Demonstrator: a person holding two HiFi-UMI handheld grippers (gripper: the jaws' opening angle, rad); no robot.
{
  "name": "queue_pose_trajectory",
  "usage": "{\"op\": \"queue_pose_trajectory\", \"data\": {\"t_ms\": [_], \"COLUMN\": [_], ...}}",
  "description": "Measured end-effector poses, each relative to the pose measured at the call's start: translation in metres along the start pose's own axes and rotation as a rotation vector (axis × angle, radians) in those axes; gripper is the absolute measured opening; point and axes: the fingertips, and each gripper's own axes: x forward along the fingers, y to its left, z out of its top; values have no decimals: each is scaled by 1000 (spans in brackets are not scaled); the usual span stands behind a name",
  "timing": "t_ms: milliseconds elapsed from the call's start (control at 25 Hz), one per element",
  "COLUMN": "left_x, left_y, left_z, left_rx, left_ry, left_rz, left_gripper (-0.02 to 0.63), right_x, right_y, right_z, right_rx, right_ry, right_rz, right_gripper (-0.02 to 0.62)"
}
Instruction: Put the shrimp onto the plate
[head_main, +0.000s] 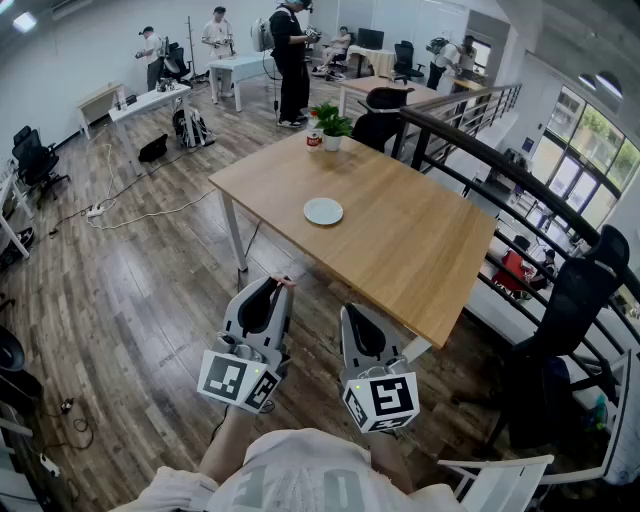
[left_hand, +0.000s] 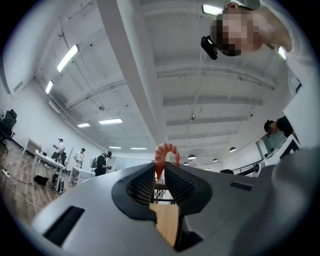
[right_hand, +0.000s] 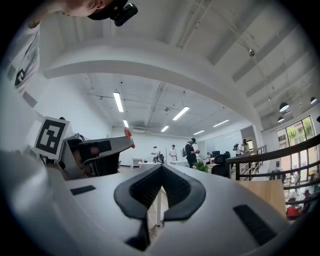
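Head view: both tools are held low over the wooden floor (head_main: 130, 300), just short of the near edge of the tabletop (head_main: 410, 250). The left tool (head_main: 278, 288) has a speck of orange at its tip, the shrimp (head_main: 288, 282), too small here to make out its shape. The right tool (head_main: 350, 312) is just beside it, a little nearer the person. The white plate (head_main: 323, 211) lies bare on the tabletop, well apart from both tools. At the far corner stand a potted plant (head_main: 331, 125) and a small red container (head_main: 314, 140). A dark railing (head_main: 480, 150) runs along the tabletop's right side. Several people (head_main: 290, 60) stand at desks far behind.

Left gripper view: the shape is plain here. The left tool is clenched on the shrimp, whose curled, banded orange body arches above the jaw tips against the ceiling (left_hand: 150, 75). A strip of tabletop shows through the gap lower down.

Right gripper view: the right tool is clenched with its tips together and nothing between them; only a white table leg (right_hand: 159, 207) shows through the slit below. To its left the left tool appears side-on with its marker cube (right_hand: 50, 137), the shrimp's orange end poking from its tip.
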Motion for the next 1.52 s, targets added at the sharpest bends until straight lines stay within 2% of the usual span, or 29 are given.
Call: {"op": "queue_pose_trajectory", "data": {"t_ms": [240, 480, 800, 1000, 1160, 1280, 1520], "left_x": [-5, -13, -21, 12, 51, 86, 130], "left_y": [12, 27, 50, 62, 66, 70, 121], "left_z": [5, 9, -19, -29, -37, -46, -63], "left_rx": [-115, -105, -130, -95, -55, -56, -46], "left_ry": [-30, -39, 35, 26, 23, 29, 50], "left_rz": [19, 66, 138, 115, 49, 7, 20], "left_gripper": [61, 61, 61, 61, 61, 61, 61], "right_x": [2, 5, 14, 33, 62, 90, 158], "right_y": [-3, -5, -4, -24, -48, -71, -81], "right_z": [-4, -7, -39, -46, -40, -39, -38], "right_rx": [-17, -12, 82, 80, 79, 73, 83], "right_ry": [16, 15, 65, 58, 32, 39, 49], "right_rz": [-24, -21, -18, -38, -57, -75, -48], "right_gripper": [18, 18, 19, 20, 20, 20, 19]}}
